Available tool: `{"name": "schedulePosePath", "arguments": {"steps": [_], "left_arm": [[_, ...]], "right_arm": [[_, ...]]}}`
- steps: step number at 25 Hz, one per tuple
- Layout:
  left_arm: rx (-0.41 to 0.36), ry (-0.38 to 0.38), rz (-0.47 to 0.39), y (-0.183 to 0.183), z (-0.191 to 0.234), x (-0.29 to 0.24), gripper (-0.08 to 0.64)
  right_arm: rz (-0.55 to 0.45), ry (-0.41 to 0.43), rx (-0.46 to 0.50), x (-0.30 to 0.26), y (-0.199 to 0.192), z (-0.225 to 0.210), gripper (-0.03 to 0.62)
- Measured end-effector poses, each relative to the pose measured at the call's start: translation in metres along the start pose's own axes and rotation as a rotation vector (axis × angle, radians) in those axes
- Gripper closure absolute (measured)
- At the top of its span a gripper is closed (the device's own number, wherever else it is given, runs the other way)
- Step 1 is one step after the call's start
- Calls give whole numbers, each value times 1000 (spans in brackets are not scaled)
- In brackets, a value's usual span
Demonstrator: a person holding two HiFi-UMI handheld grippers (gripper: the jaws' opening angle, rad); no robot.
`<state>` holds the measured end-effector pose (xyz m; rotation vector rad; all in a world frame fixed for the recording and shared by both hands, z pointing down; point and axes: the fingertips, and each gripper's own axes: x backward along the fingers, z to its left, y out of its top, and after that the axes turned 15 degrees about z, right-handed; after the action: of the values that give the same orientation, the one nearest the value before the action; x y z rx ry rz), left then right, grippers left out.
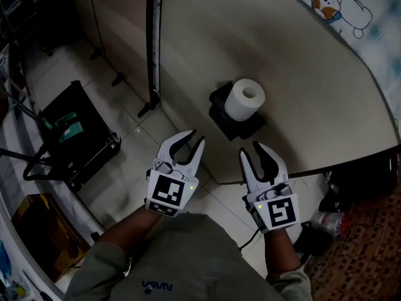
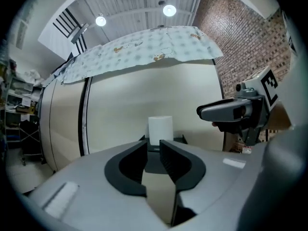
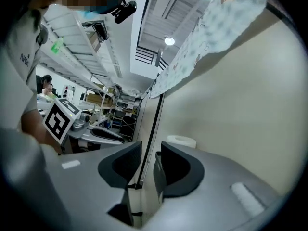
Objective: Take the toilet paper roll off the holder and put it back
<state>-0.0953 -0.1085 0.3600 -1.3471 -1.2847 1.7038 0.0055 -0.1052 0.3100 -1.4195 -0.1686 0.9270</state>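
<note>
A white toilet paper roll (image 1: 244, 99) stands upright on a black holder (image 1: 240, 128) fixed to a beige panel. Both grippers hang in the air short of it, side by side, pointing toward it. My left gripper (image 1: 196, 137) is open by a narrow gap with nothing between its fingers. My right gripper (image 1: 249, 149) is open too, and empty. In the left gripper view the roll (image 2: 160, 129) shows straight ahead beyond the left gripper (image 2: 154, 147), with the right gripper (image 2: 226, 112) off to the right. In the right gripper view the roll (image 3: 181, 141) peeks over the right jaw.
A black pole (image 1: 152, 42) on a footed stand rises left of the holder. A black crate (image 1: 75, 130) and a cardboard box (image 1: 34, 231) sit on the tiled floor at left. A patterned cloth (image 1: 341, 5) drapes the panel's top. Bags lie at right (image 1: 326, 218).
</note>
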Motion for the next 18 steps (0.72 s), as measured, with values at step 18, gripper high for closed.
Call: {"name": "schedulePosePath", "arguments": {"steps": [18], "left_arm": [[-11, -45, -23, 48, 30, -51, 494]], "right_arm": [[353, 145, 501, -76, 40, -44, 400]]}}
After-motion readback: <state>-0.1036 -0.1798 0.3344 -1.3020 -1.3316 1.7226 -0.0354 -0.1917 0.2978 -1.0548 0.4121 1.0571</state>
